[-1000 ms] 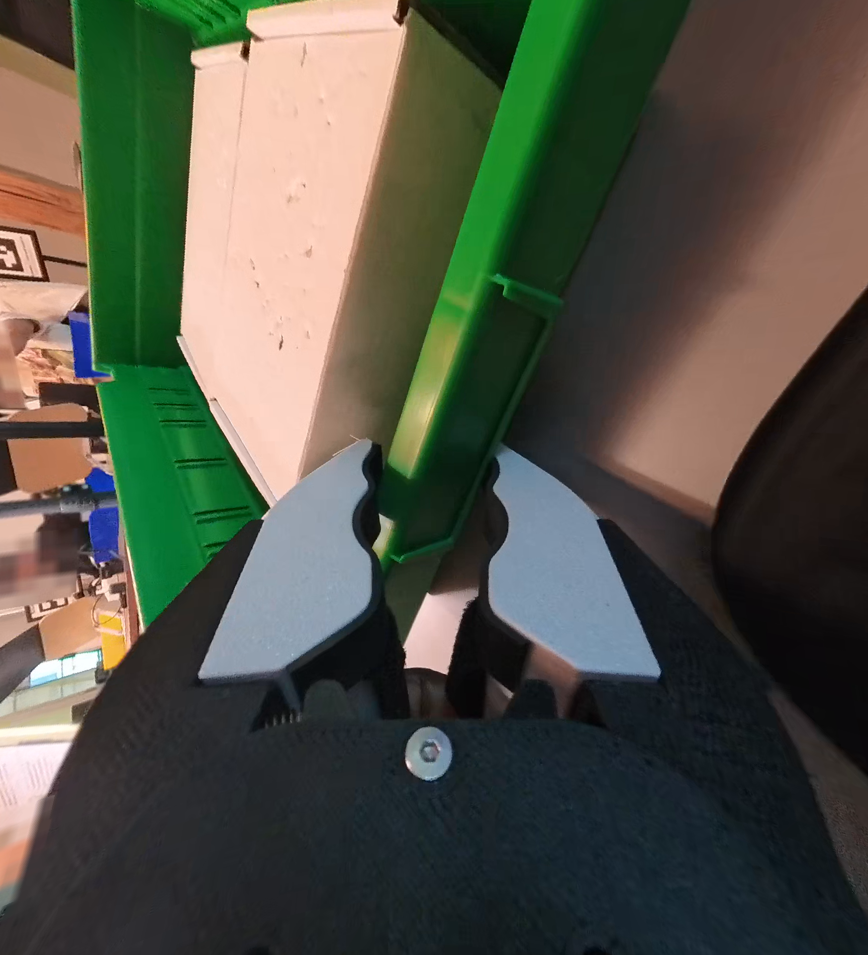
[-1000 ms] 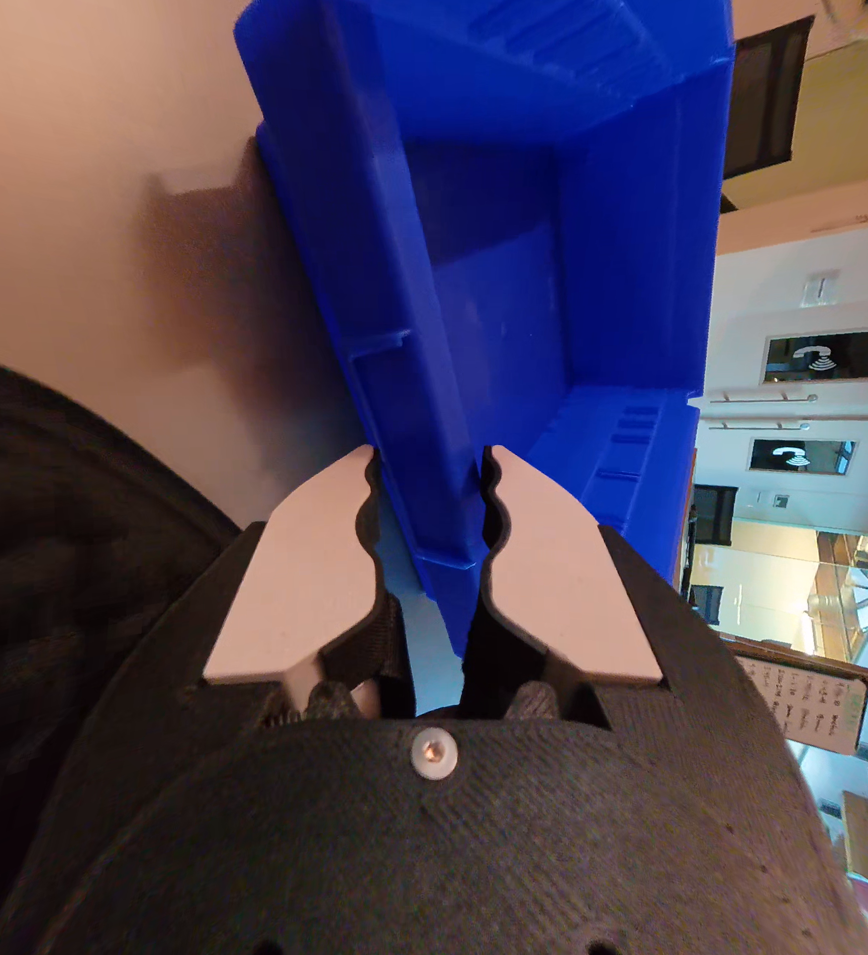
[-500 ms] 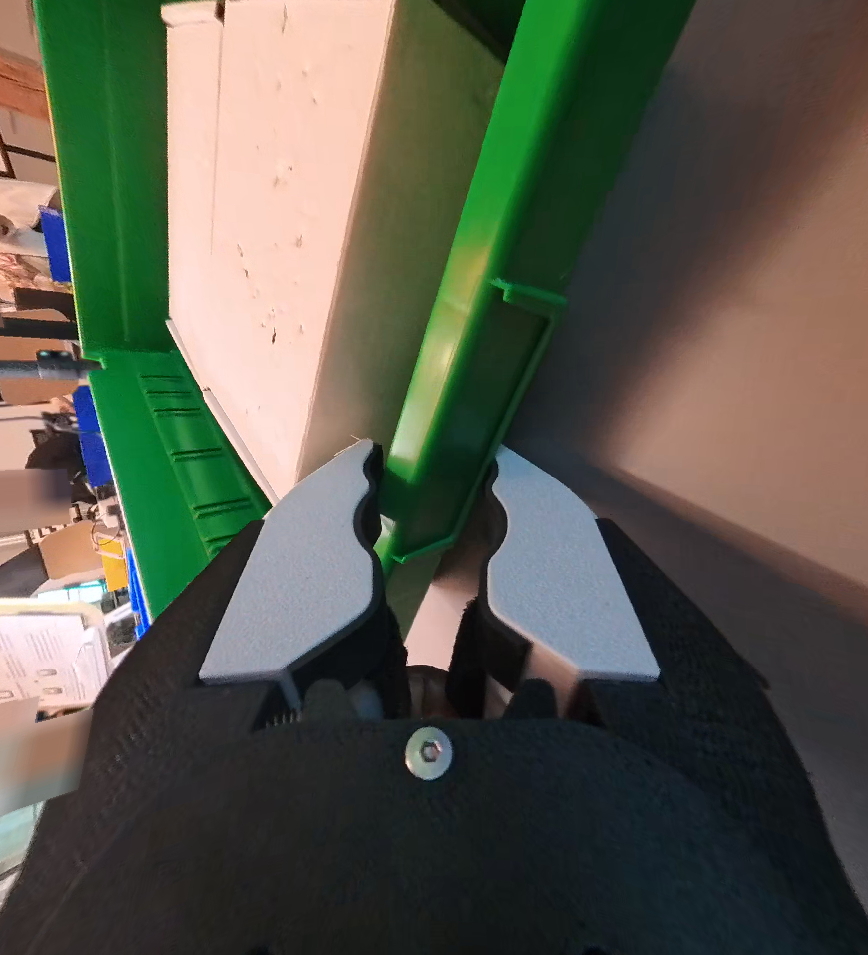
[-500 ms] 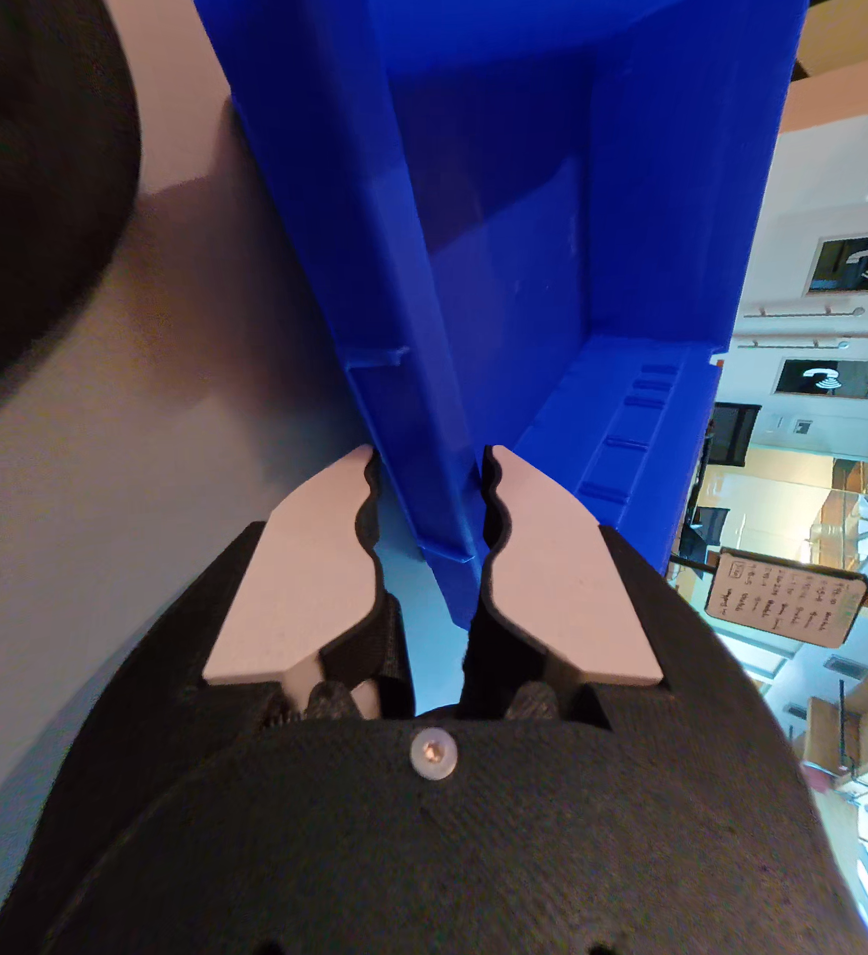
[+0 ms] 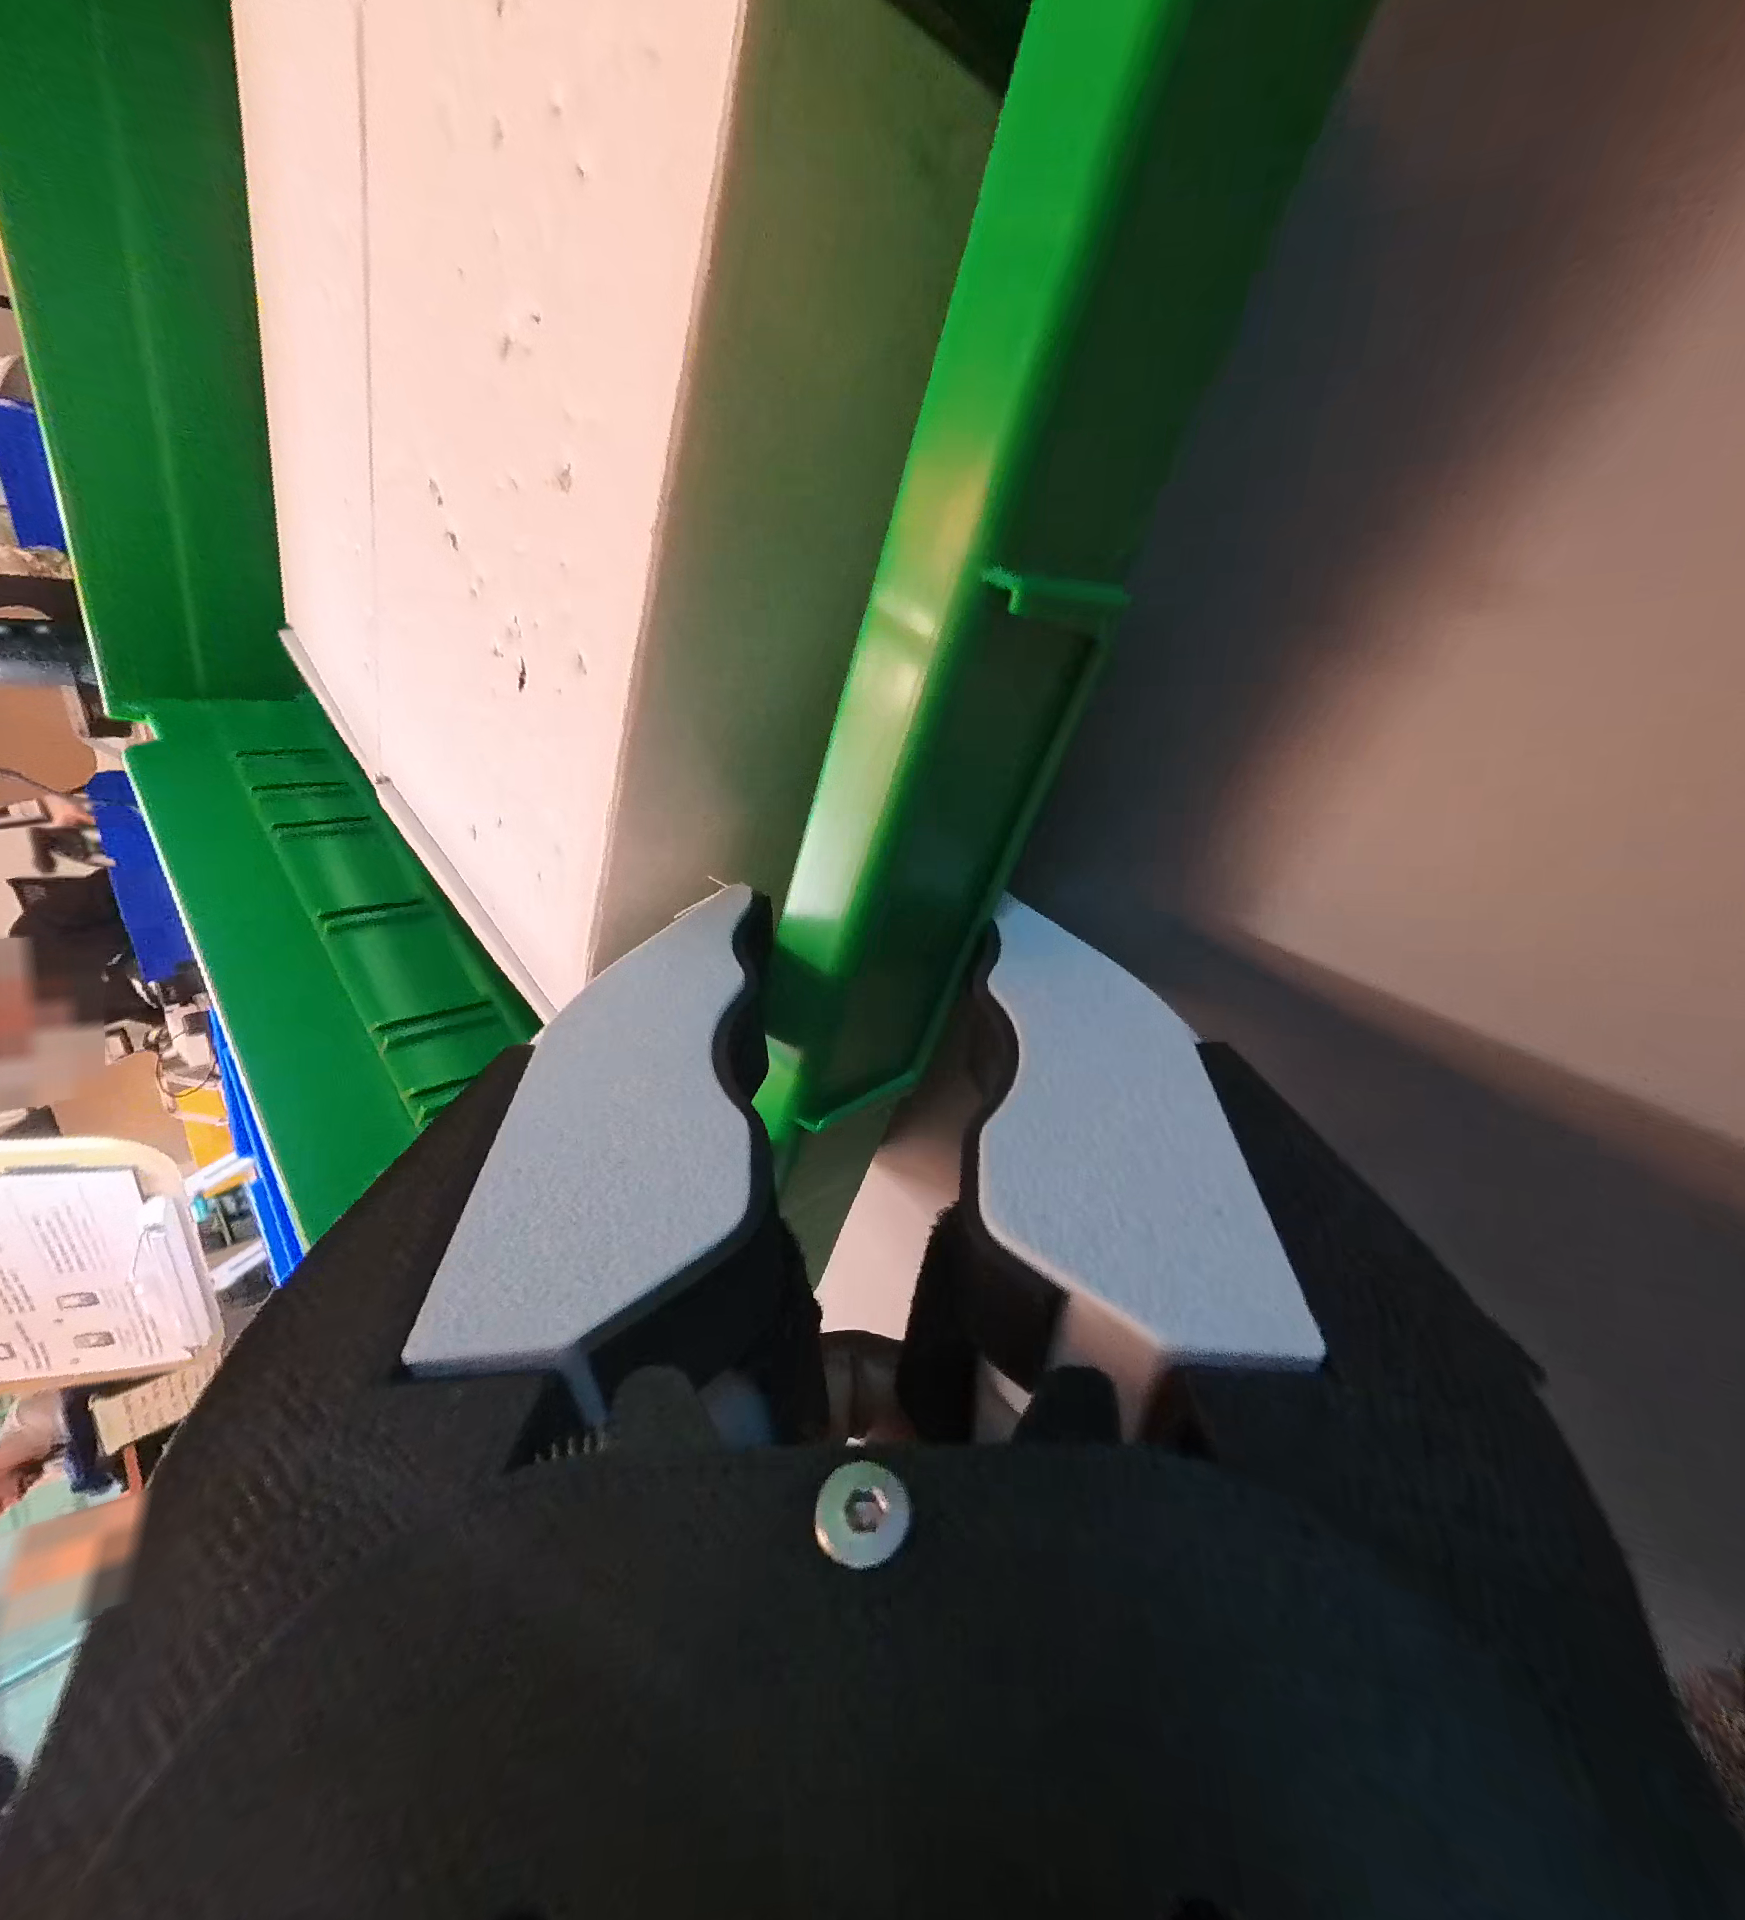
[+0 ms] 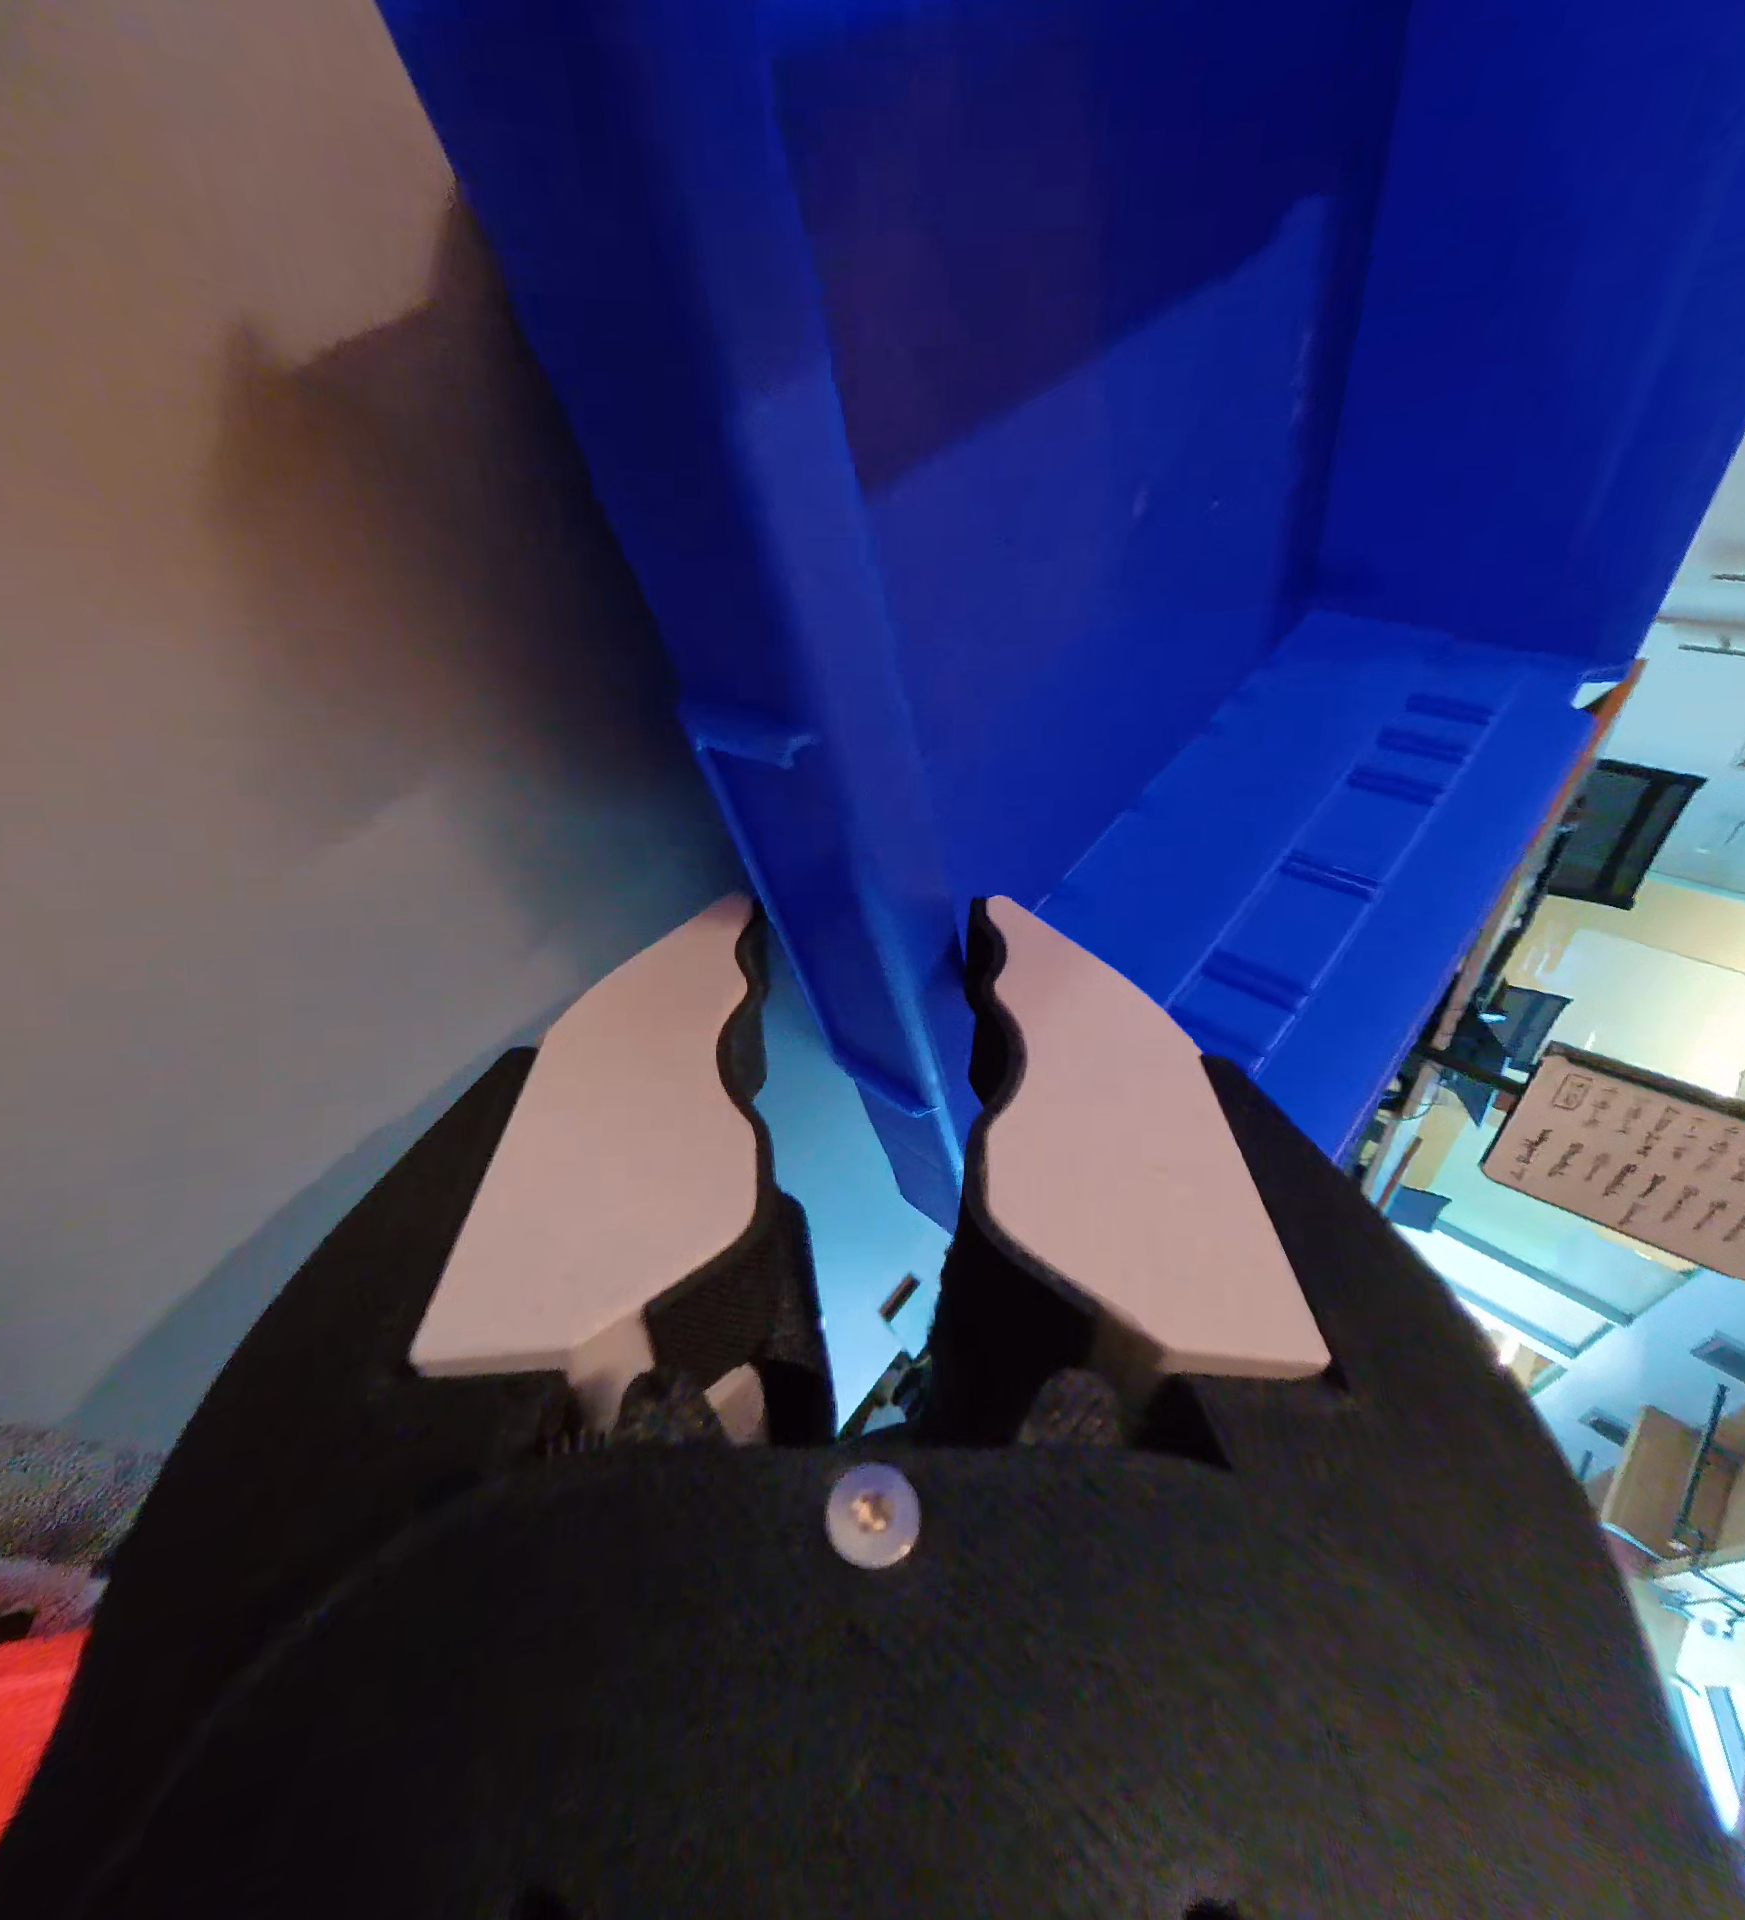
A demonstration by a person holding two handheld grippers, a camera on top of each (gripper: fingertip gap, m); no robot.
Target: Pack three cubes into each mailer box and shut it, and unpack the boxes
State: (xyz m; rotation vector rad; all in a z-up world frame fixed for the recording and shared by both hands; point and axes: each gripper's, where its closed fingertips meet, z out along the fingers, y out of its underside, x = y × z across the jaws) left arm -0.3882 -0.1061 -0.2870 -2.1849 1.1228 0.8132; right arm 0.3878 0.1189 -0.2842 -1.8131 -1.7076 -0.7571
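Left hand-held gripper [image 5: 866, 997] clamps smooth green plastic bin [image 5: 961, 665] wall; dimpled white mailer box [image 5: 494, 416] inside, top cropped | right hand-held gripper [image 6: 863, 997] clamps glossy blue bin [image 6: 826, 831] wall

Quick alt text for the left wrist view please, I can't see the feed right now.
The left tool is shut on the side wall of a green bin, gripping near its corner. White mailer boxes fill the bin, standing on edge, and a plain tabletop lies beyond the wall.
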